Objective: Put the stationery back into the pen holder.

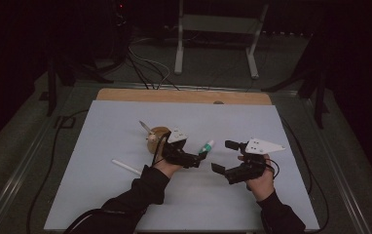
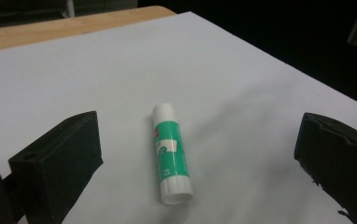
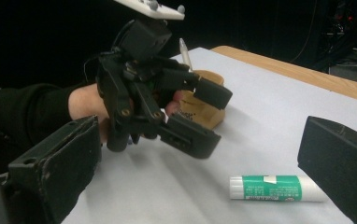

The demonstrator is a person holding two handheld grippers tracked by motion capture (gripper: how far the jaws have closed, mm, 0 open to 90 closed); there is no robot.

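So the left gripper (image 2: pixel 190 154) has its jaws spread wide, one black block at the lower left of its own view and the other at the far right edge, with nothing between them but the glue stick (image 2: pixel 170 154) lying flat on the white sheet (image 2: pixel 242 70). The stick sits dead centre in the lower middle of that frame, white cap pointing up-frame and flat base toward the camera. That looks like a deliberate line-up: jaws straddling the stick's sides so it can be pinched across its width, though they're not touching it yet.

The right gripper (image 3: pixel 195 168) is open too and holds nothing. In its view the glue stick (image 3: pixel 274 188) lies sideways at the lower right, just beside the right-hand jaw, while the left gripper (image 3: pixel 204 116) hangs over the sheet in the upper left-centre. Probably it's just waiting off to the side so it doesn't crowd the grab.

From the high view, the left gripper (image 1: pixel 197 158) sits at centre with the glue stick (image 1: pixel 206 146) at its tip, and the right gripper (image 1: pixel 225 157) is a bit to the right. Behind the left hand there's a brownish wooden holder (image 1: pixel 156 138) with a pen-like thing (image 1: pixel 145 127) sticking out, and a white stick (image 1: pixel 125 166) lies loose at lower left, well clear of the action.
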